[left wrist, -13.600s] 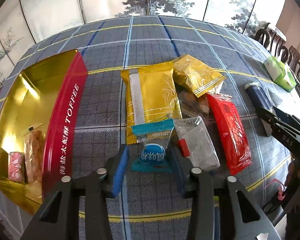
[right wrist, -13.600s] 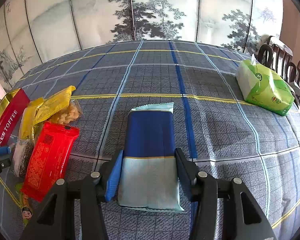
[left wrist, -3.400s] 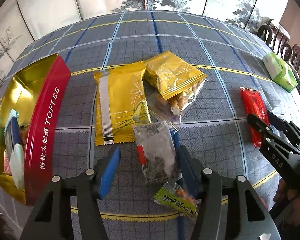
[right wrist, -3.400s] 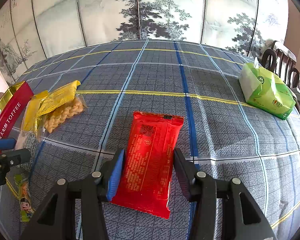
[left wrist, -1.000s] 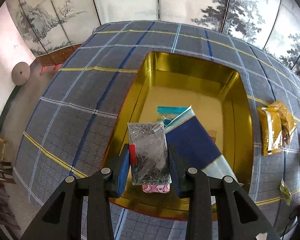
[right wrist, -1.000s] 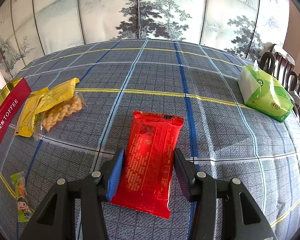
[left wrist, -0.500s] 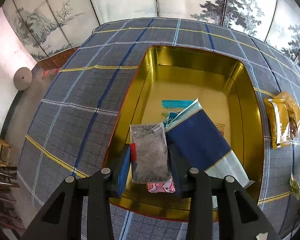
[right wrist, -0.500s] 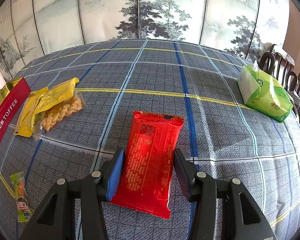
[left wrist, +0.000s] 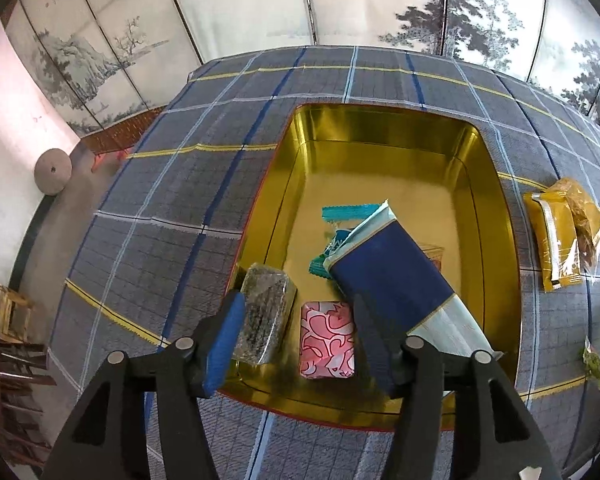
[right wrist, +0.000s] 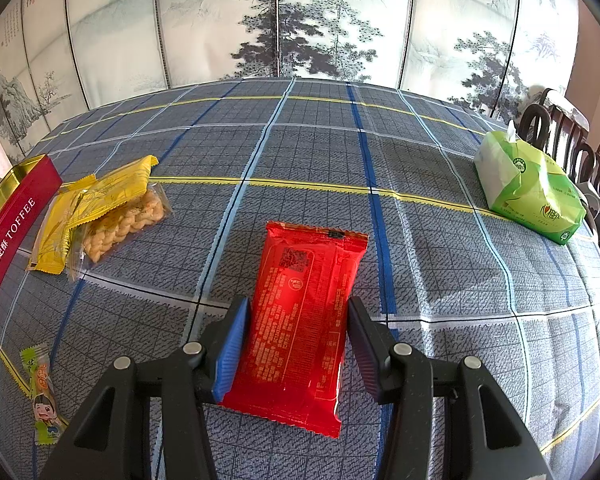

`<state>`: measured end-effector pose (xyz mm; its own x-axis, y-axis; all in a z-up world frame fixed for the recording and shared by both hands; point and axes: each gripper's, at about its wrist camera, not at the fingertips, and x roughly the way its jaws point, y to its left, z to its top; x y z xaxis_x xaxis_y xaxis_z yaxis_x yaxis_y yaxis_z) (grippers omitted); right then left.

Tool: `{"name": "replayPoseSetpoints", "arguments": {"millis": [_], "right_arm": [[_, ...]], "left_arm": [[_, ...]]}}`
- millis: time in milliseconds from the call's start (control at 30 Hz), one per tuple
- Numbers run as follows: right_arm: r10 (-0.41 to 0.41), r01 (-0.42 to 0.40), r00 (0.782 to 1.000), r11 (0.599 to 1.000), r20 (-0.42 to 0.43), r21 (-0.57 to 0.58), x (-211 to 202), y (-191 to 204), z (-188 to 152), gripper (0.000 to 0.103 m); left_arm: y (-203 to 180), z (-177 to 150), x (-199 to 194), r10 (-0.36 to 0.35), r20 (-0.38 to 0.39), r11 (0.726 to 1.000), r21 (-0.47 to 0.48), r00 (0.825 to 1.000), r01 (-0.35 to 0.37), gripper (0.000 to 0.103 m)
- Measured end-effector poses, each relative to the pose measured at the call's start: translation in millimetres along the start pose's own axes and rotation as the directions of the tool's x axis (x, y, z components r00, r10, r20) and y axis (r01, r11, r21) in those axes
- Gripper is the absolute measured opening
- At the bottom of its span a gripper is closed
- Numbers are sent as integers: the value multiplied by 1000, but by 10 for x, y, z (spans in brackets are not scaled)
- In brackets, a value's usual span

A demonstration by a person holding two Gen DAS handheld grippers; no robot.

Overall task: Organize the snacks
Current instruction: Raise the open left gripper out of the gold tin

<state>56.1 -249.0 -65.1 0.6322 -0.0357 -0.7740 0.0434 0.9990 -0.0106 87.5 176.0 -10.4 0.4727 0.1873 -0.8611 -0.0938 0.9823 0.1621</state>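
Snacks are being gathered into the gold tin [left wrist: 384,148], which sits toward the left edge of the desk [right wrist: 320,152]; its red outer wall shows in the right wrist view. The largest packet inside, the blue pack [left wrist: 392,280], leans across the tin's near right corner. The red packet [right wrist: 300,320] lies flat on the cloth, well apart from the tin, and the right gripper [right wrist: 296,340] straddles it, jaws narrowly parted with the pads at its edges; whether they press I cannot tell. The left gripper [left wrist: 296,340] hangs over the tin's near edge; its jaws have just been opening, and the clear seed packet [left wrist: 262,316] now rests against the tin's near left wall, beside the blue pad but free of the grip, where half a second ago it was clamped between them. A pink packet [left wrist: 327,338] lies between the jaws. The drop-off looks done; next, the left should back away and the right should carry the red packet over.
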Motion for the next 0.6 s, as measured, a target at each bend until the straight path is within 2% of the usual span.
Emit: {"name": "replayPoseSetpoints", "arguments": {"millis": [167,500,600], "right_arm": [[-3,3,1000,1000,-1,-2,4,-7,-8,49],[-29,29,999,1000,-29,2,7,-18,37,48],[-45,45,998,999,-35,0,16,7,54,47]], "left_arm": [[-32,-27,-93,12,21,1000,10,1000,-12,59],[-8,-127,-287,7,52,1000,-31,999,-6,65],[-3,-152,-326,11,59,999,-47,998,-9,70]]}}
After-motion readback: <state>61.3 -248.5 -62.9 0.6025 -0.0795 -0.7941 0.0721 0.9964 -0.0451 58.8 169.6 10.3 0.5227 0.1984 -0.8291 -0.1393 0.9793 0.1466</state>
